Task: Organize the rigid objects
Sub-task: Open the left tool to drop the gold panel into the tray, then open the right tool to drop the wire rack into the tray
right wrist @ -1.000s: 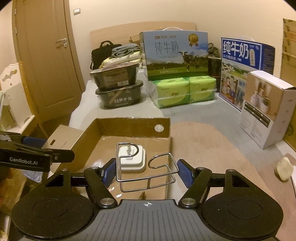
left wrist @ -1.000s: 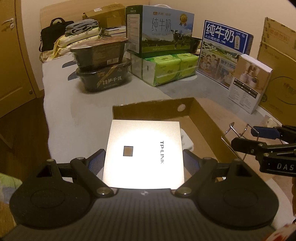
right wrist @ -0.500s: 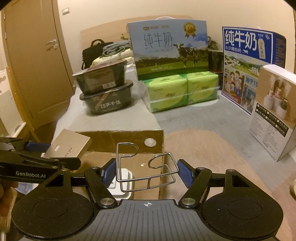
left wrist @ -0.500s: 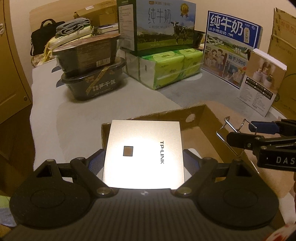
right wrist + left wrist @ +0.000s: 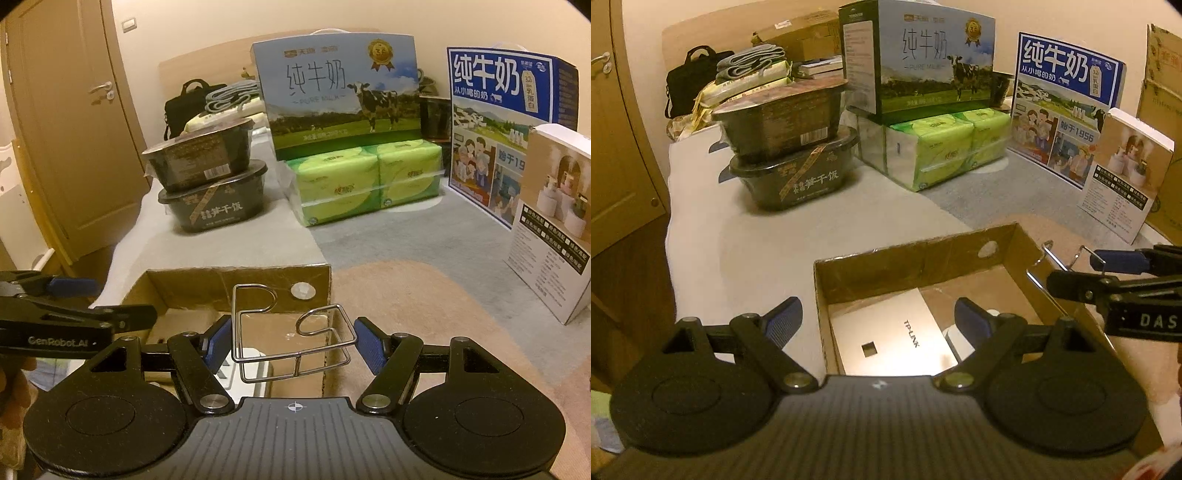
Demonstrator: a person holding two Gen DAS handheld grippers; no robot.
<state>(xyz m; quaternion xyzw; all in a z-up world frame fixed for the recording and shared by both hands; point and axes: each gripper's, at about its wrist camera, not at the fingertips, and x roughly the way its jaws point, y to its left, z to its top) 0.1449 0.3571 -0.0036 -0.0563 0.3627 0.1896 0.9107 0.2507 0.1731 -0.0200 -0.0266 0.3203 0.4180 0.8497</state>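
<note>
Cardboard box [image 5: 923, 254] on the bed gathers the hard items: the silver router box [image 5: 890, 336] lies inside, below the left gripper [image 5: 877, 319], spread and empty. Right gripper [image 5: 291, 341] pinches the wire rack [image 5: 291, 339] over the box, ready to drop.

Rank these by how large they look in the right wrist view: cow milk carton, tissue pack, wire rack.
1. Cow milk carton
2. Tissue pack
3. Wire rack, though nearness to the camera enlarges it
</note>
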